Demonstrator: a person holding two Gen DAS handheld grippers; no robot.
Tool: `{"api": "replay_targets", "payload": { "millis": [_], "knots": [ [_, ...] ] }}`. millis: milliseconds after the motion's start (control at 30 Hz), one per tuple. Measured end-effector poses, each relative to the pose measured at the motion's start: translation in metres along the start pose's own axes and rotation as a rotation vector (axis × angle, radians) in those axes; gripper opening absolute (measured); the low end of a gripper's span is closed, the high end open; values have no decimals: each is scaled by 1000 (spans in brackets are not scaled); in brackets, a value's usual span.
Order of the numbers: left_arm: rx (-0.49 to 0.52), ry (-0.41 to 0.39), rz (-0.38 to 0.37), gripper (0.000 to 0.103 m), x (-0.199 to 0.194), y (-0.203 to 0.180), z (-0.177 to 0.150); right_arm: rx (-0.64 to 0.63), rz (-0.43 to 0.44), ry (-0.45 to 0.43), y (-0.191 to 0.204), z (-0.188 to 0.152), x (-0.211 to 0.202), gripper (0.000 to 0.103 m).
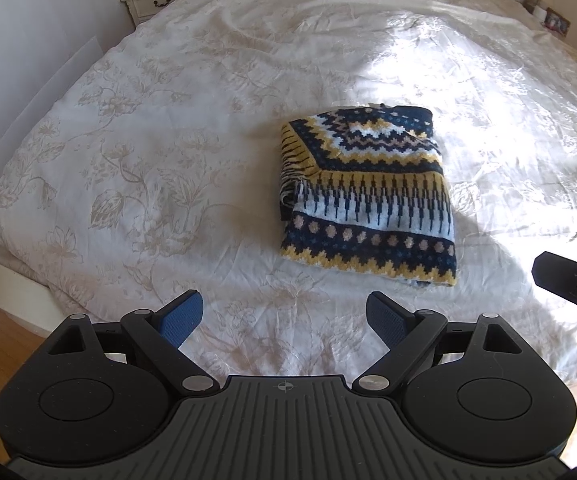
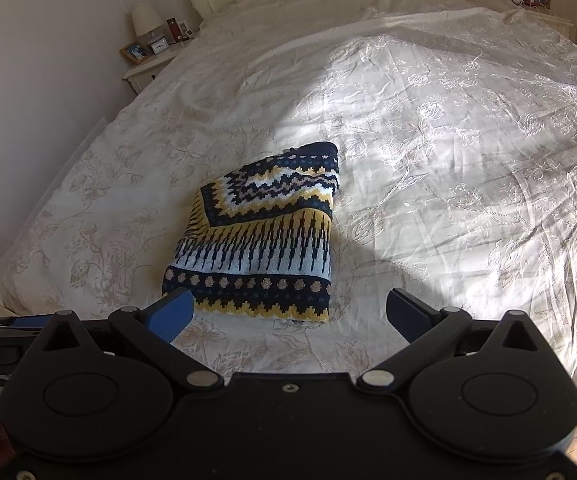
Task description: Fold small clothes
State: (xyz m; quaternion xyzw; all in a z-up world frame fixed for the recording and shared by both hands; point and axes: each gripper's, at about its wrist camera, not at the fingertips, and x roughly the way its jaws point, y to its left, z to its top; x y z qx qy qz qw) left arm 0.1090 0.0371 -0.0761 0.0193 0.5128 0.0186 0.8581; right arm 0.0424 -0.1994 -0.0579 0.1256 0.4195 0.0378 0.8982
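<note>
A small knitted sweater (image 1: 364, 196) in navy, yellow and white patterns lies folded into a compact rectangle on the bed; the right wrist view shows the same sweater (image 2: 256, 236) just ahead. My left gripper (image 1: 284, 316) is open, above the bedspread and short of the sweater's near edge, holding nothing. My right gripper (image 2: 290, 312) is open too, its left blue pad (image 2: 170, 314) close to the sweater's near left corner. Part of the right gripper (image 1: 572, 284) shows at the right edge of the left wrist view.
The bed is covered by a cream floral bedspread (image 1: 148, 160), sunlit on the right side. A nightstand (image 2: 148, 64) with a lamp, clock and photo frame stands at the far left. Another nightstand (image 2: 536, 0) stands at the far right. Wooden floor (image 1: 0, 340) lies below the bed's foot.
</note>
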Motion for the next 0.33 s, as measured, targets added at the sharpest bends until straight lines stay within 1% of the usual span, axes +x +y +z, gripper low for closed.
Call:
{"api": "replay_targets", "payload": {
  "millis": [333],
  "knots": [
    [9,0,6,89,4,-2,10,6,1,8,-1,8,8,102]
  ]
}}
